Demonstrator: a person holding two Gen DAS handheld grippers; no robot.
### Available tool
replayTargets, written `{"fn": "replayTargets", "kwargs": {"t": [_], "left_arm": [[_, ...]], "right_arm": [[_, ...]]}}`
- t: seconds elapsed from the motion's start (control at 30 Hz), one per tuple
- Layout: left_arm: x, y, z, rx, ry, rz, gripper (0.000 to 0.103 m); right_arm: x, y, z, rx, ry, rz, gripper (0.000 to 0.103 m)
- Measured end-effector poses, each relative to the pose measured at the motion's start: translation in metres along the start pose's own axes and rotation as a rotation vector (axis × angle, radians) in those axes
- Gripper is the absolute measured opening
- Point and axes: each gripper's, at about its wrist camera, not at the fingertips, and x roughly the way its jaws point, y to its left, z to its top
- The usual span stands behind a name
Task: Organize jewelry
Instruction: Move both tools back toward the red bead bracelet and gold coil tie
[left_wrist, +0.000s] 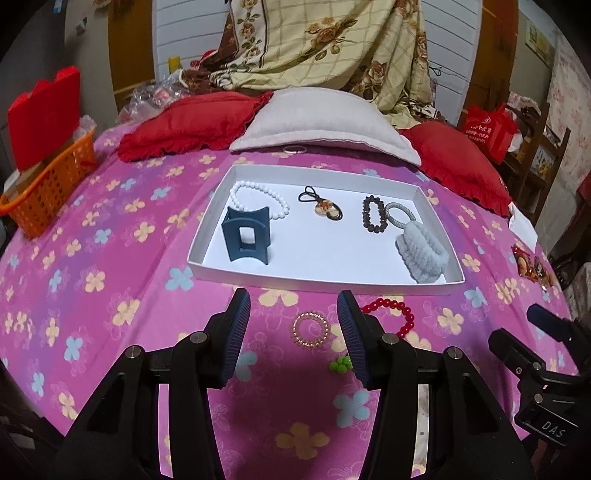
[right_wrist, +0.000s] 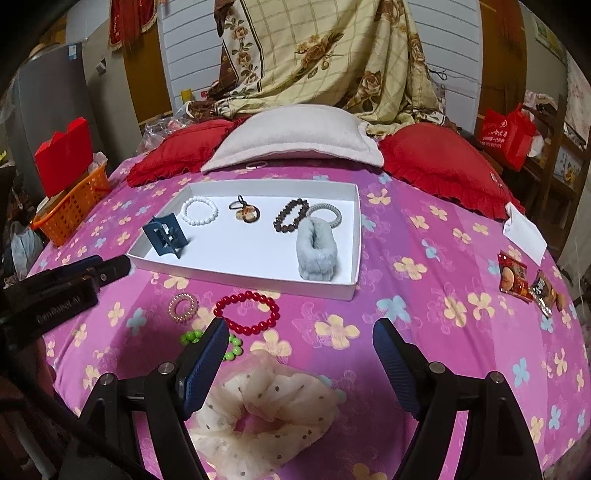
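A white tray (left_wrist: 207, 236) (right_wrist: 240, 286) on the pink floral bedspread holds a white bead bracelet (left_wrist: 258, 199), a dark blue hair claw (left_wrist: 245, 236), a pendant (left_wrist: 325, 208), a brown bead bracelet (left_wrist: 373, 214), a grey hair tie (left_wrist: 400, 216) and a fluffy grey scrunchie (left_wrist: 423, 254). In front of the tray lie a gold spiral hair tie (left_wrist: 311, 328), a red bead bracelet (right_wrist: 247, 312) and green beads (right_wrist: 232, 349). My left gripper (left_wrist: 292, 299) hangs open above the spiral tie. My right gripper (right_wrist: 301, 326) is open over a cream dotted scrunchie (right_wrist: 266, 406), touching nothing.
An orange basket (left_wrist: 48, 192) with a red box stands at the bed's left edge. Red cushions (right_wrist: 443, 162) and a grey pillow (right_wrist: 295, 136) lie behind the tray, with a pink ring (left_wrist: 294, 149) at the pillow's edge. Snack packets (right_wrist: 517, 277) and white paper (right_wrist: 524, 232) lie at the right.
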Motion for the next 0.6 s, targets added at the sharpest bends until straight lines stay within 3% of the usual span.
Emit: {"fn": "replayTargets", "kwargs": {"t": [0.4, 0.6], "left_arm": [[0.043, 0.024, -0.014, -0.09, 0.162, -0.041, 0.049], [0.07, 0.019, -0.022, -0.057, 0.214, -0.016, 0.049]], "right_arm": [[0.043, -0.009, -0.002, 0.009, 0.067, 0.076, 0.078], [0.073, 0.003, 0.012, -0.077, 0.09, 0.102, 0.056]]}}
